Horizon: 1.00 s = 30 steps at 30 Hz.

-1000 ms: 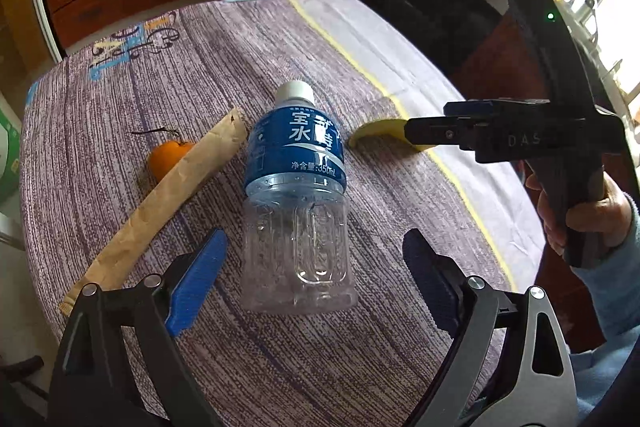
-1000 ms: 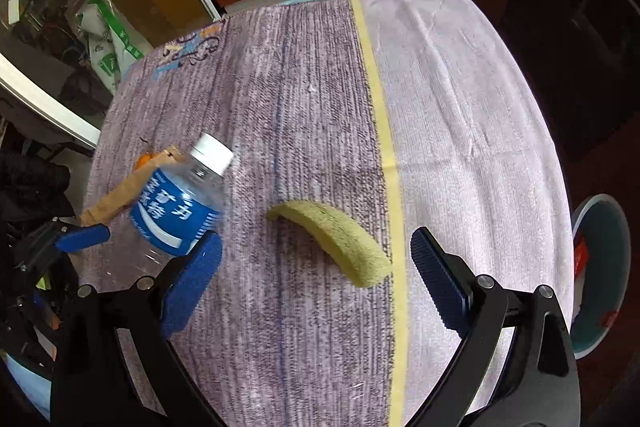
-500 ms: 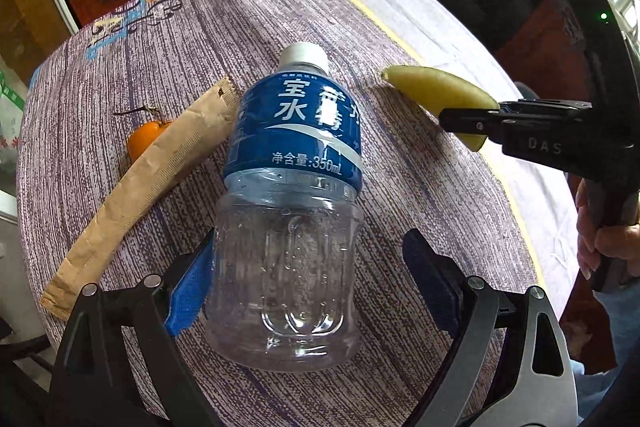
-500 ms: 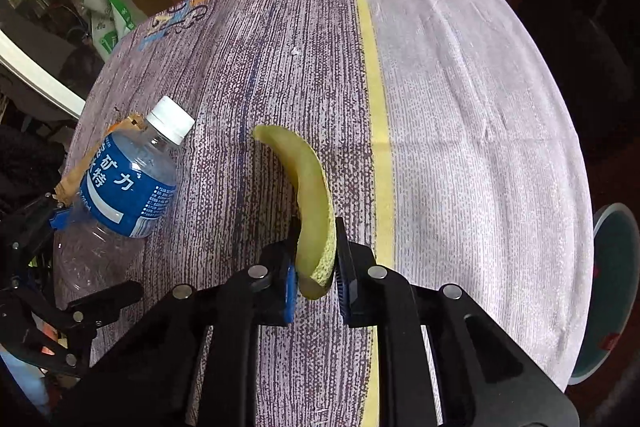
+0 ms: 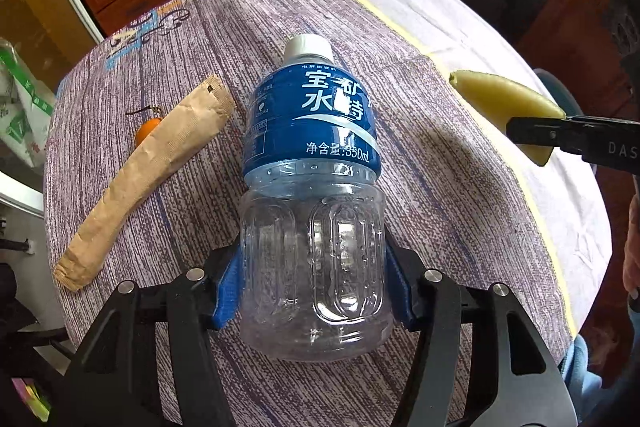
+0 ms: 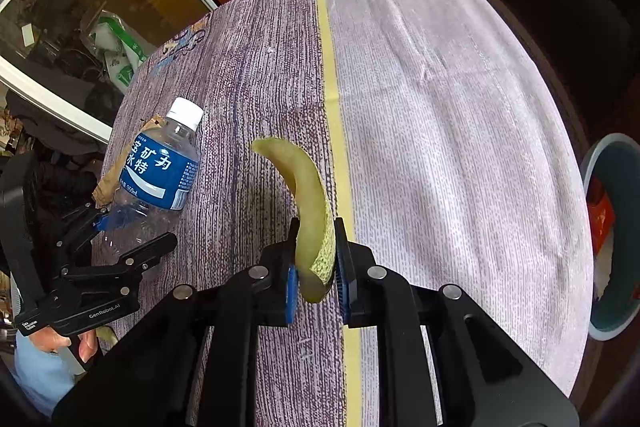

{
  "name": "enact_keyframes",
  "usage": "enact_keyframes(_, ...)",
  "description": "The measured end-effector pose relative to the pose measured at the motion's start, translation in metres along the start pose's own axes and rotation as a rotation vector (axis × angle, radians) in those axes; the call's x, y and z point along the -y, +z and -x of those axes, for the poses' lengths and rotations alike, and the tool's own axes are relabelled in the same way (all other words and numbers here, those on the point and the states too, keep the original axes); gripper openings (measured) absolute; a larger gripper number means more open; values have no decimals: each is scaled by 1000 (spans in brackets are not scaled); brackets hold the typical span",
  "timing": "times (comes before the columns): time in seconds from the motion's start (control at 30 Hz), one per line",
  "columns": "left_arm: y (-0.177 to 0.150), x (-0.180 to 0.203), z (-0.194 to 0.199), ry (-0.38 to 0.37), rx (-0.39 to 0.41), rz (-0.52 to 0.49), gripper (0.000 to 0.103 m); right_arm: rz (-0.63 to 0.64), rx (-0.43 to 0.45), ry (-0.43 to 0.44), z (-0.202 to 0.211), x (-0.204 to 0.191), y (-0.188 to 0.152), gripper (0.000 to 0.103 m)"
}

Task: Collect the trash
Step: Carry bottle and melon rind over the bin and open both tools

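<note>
- Blue pads of the left gripper (image 5: pixel 312 291) press on both sides of the clear lower body of the water bottle (image 5: pixel 312 195), so this gripper is closed on it; the bottle lies on the tablecloth (image 5: pixel 440 187) with its white cap pointing away.
- Bottle looks empty, so I judge it light; the thin ribbed wall can dent and the smooth plastic can slip, so the ribbed lower part is a good place to hold.
- Right gripper (image 6: pixel 316 275) is nearly closed, and its two pads pinch one end of the melon rind (image 6: pixel 308 203), which stands above the cloth.
- Rind seems stiff enough to keep its curve, but its inner face is probably wet and slippery; a hold near the end can let it swing.
- Beside the bottle lie a brown paper sleeve (image 5: pixel 148 179) and, partly under it, a small orange fruit (image 5: pixel 146 129); both are untouched.
- Trash bin (image 6: pixel 612 235) stands beyond the table edge on the right, with some waste inside.
</note>
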<state>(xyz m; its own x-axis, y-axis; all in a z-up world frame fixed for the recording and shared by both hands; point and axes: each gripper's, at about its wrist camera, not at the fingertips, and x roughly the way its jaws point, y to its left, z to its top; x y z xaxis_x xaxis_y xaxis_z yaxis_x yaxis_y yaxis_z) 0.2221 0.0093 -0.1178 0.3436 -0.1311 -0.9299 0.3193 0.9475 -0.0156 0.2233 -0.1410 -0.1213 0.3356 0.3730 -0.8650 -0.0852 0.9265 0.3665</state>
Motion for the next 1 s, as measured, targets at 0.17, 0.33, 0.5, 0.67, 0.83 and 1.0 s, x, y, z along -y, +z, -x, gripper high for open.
enact_keyframes(0.17, -3, 17, 12, 3, 14, -18, 60, -29, 23, 25, 18, 18, -9, 15)
enact_keyframes(0.33, -1, 37, 21, -1, 26, -44, 60, -57, 50, 46, 34, 35, -16, 15)
enact_keyframes(0.5, -1, 58, 27, -11, 33, -57, 60, -81, 68, 60, 45, 51, -28, 15)
enact_keyframes(0.67, -6, 83, 33, -52, 43, -55, 60, -126, 87, 80, 52, 72, -40, 15)
enact_keyframes(0.83, -6, 116, 35, -79, 33, -108, 60, -177, 106, 98, 63, 100, -55, 15)
enact_keyframes(1.0, 7, 155, 36, -96, 31, -180, 60, -245, 153, 109, 80, 138, -68, 15)
